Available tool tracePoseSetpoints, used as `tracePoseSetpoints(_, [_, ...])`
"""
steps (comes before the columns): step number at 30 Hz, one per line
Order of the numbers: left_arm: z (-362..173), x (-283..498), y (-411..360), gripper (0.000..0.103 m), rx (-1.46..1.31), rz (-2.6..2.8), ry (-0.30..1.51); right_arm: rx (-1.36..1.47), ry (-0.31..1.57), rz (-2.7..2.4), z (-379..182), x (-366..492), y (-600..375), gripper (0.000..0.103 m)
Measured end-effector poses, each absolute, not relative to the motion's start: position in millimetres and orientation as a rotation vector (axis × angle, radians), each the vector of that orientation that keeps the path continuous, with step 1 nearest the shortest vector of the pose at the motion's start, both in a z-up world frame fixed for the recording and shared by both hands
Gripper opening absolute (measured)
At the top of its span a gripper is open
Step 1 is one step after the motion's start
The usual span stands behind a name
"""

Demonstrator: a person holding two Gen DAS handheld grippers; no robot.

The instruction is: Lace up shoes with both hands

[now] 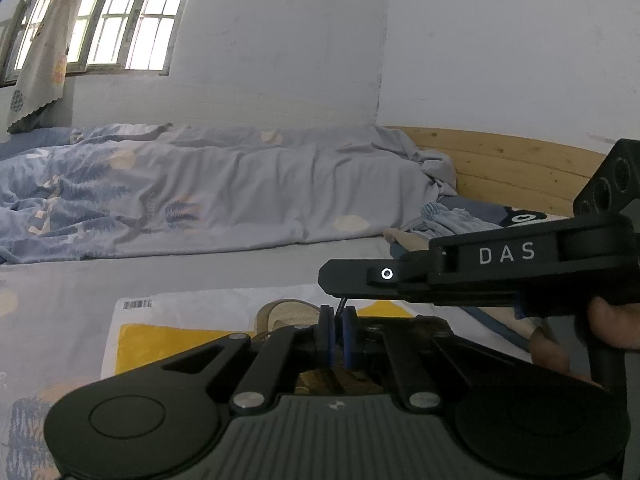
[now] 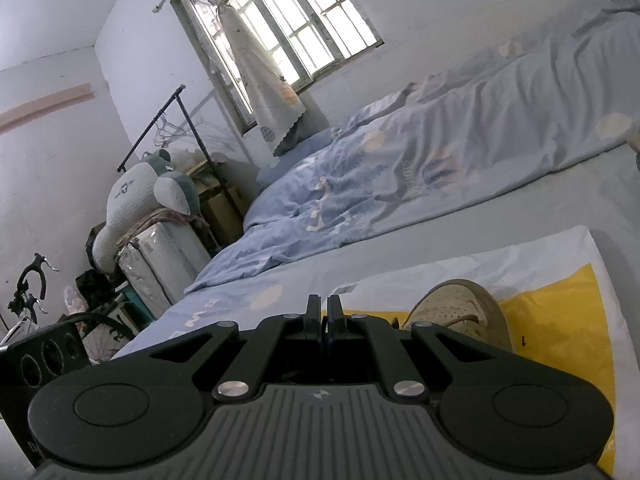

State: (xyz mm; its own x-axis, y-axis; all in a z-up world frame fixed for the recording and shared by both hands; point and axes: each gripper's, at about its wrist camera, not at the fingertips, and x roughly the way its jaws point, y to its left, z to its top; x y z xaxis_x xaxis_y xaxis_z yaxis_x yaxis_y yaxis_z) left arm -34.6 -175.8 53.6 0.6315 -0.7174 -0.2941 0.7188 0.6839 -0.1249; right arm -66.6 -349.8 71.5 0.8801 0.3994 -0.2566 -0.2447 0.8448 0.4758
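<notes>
A tan mesh shoe (image 1: 288,312) lies on a yellow and white plastic bag (image 1: 160,344) on the bed, just beyond my left gripper (image 1: 338,320). The blue pads of that gripper are shut on a thin dark shoelace (image 1: 343,305). The lace rises taut to the underside of my right gripper (image 1: 332,282), which reaches in level from the right above the left fingers. In the right wrist view the right gripper (image 2: 324,308) is shut to a hairline gap, and the lace is hidden between its pads. The shoe (image 2: 456,308) sits to its right on the bag (image 2: 560,312).
A rumpled blue patterned quilt (image 1: 180,188) lies across the bed behind the shoe, against a wooden headboard (image 1: 500,164). A hand (image 1: 612,320) grips the right tool. Left of the bed stand a clothes rack (image 2: 160,124), a plush toy (image 2: 136,192) and a bicycle (image 2: 28,292).
</notes>
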Motion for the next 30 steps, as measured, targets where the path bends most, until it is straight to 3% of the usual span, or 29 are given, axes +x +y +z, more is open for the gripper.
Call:
tracePoseSetpoints(2, [55.2, -32.9, -172.9, 0.002, -0.016, -0.808, 0.331, 0.46, 0.346, 0.332, 72.2, -68.4, -352.1, 0.021])
tracePoseSetpoints(3, [56.5, -30.7, -169.9, 0.002, -0.034, -0.794, 0.326, 0.469, 0.334, 0.323, 72.8, -69.8, -354.8, 0.034])
tracePoseSetpoints(4, [58.3, -27.4, -165.7, 0.002, -0.055, -0.776, 0.321, 0.479, 0.322, 0.314, 73.4, -71.2, -357.5, 0.036])
tracePoseSetpoints(11, [86.6, 13.4, -97.6, 0.001, -0.307, -0.51, 0.24, 0.554, 0.248, 0.187, 78.7, -77.5, -388.8, 0.037])
tracePoseSetpoints(18, [140.1, 35.6, -64.4, 0.001, -0.254, -0.361, 0.08, 0.597, 0.221, 0.093, 81.2, -79.0, -420.2, 0.037])
tracePoseSetpoints(23, [172.4, 28.2, -114.5, 0.001, -0.01, -0.494, 0.047, 0.637, 0.209, 0.029, 83.2, -79.6, -444.2, 0.043])
tracePoseSetpoints(30, [139.8, -0.4, -213.0, 0.001, 0.373, -0.78, 0.227, 0.704, 0.203, -0.08, 78.5, -80.2, -475.0, 0.045])
